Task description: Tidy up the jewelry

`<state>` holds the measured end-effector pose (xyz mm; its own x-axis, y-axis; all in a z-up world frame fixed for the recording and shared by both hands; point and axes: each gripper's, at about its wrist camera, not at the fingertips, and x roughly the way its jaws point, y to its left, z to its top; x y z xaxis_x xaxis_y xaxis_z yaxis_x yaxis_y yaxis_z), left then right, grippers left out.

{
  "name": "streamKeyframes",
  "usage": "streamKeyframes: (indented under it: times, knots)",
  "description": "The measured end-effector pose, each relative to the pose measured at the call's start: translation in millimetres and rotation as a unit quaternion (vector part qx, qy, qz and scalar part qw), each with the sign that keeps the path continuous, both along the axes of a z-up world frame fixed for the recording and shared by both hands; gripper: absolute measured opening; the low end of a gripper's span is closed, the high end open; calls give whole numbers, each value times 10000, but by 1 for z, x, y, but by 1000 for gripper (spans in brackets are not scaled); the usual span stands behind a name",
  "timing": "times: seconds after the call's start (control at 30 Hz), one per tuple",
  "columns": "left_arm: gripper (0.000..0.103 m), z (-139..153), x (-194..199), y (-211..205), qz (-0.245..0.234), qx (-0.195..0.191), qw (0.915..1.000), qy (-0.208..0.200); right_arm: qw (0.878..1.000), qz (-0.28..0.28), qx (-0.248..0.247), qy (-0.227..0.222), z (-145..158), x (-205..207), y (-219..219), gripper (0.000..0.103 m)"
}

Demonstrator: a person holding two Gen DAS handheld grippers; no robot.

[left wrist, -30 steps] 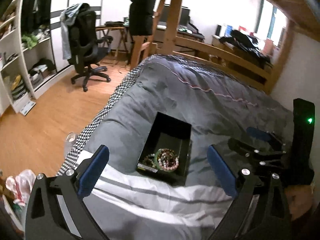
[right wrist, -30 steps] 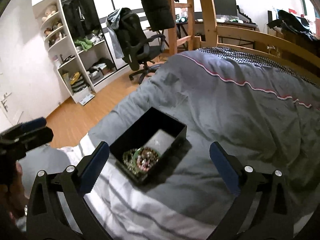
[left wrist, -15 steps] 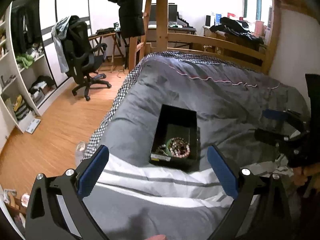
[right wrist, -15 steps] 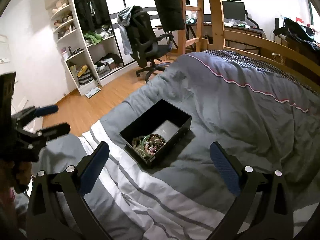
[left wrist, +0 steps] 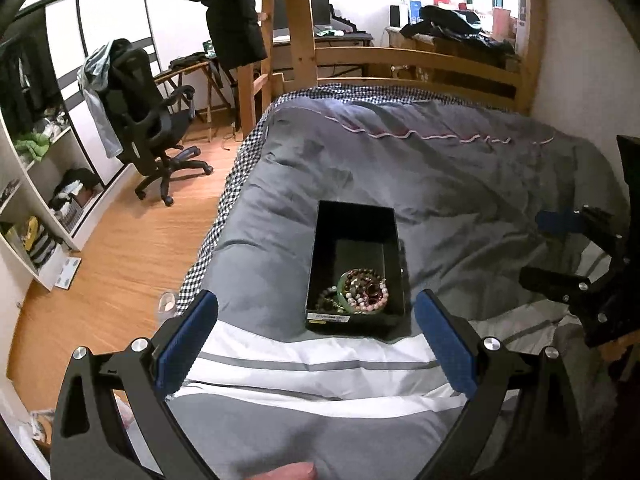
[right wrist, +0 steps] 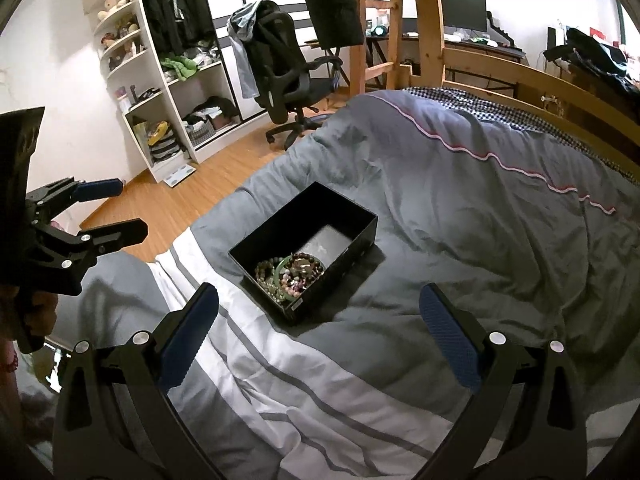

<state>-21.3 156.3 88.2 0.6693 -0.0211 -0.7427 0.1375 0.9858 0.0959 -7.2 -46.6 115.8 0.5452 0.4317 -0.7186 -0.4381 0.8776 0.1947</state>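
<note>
A black open box [left wrist: 353, 216] lies on the grey duvet; it also shows in the right wrist view [right wrist: 360, 220]. Several bead bracelets and a green bangle [left wrist: 360, 291] are heaped in its near end, also seen in the right wrist view [right wrist: 290, 271]. My left gripper [left wrist: 316, 322] is open and empty, held above the bed, short of the box. My right gripper [right wrist: 318, 316] is open and empty, also short of the box. Each gripper shows at the edge of the other's view: the right one [left wrist: 560, 248], the left one [right wrist: 108, 210].
The grey duvet [left wrist: 460, 184] has a white striped sheet [left wrist: 304, 368] at the near end. A wooden bed frame [left wrist: 400, 60] stands behind. An office chair [left wrist: 148, 120] and white shelves [right wrist: 168, 92] stand on the wooden floor to the left.
Both grippers have pulled back and up from the box, which now looks smaller and farther. Both stay open and empty.
</note>
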Motion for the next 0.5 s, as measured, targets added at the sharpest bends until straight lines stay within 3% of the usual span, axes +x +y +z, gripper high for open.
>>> streamKeyframes:
  times: [0.5]
  knots:
    - [97, -2, 7, 0, 149, 26, 9999, 8, 10000, -50, -30, 38, -4, 0, 0, 99]
